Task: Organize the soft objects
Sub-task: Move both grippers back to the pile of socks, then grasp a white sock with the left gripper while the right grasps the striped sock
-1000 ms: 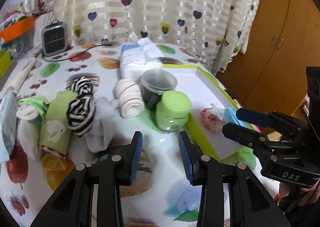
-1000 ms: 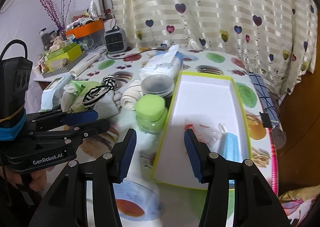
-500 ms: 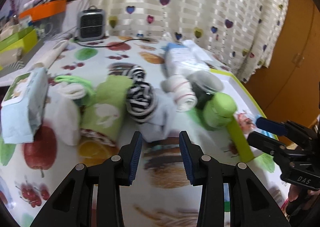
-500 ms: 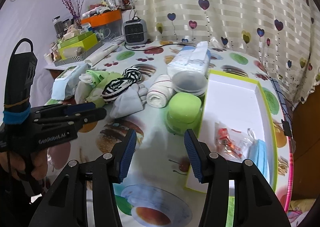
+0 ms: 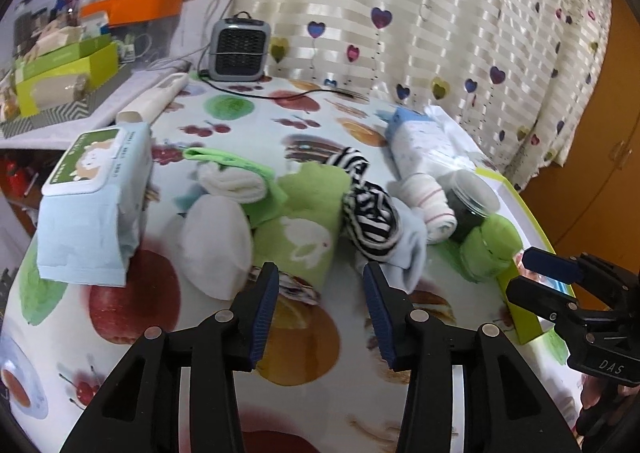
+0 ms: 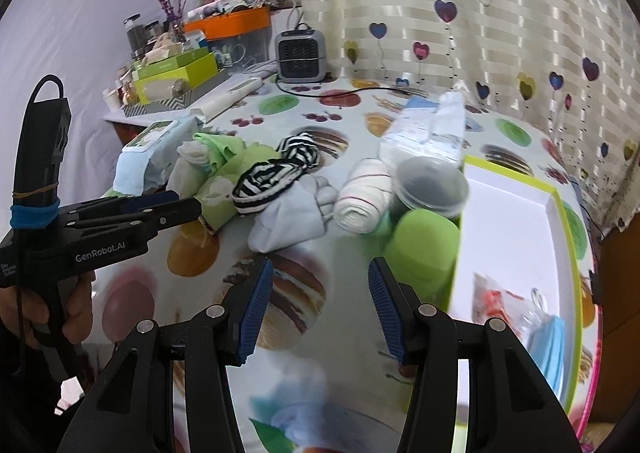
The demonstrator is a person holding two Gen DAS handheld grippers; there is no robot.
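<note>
Striped socks on pale sock, green jar beside tray — wipes pack left

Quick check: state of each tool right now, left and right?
Left tool: open, holding nothing, above the tablecloth near the sock pile.
Right tool: open, holding nothing.

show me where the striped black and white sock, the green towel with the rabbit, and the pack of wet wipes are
striped sock point(image 5: 370, 219): left wrist view, middle of the bundle.
green rabbit towel point(image 5: 306, 227): left wrist view, near the white rabbit print.
wet wipes pack point(image 5: 94, 205): left wrist view, blue front face.
</note>
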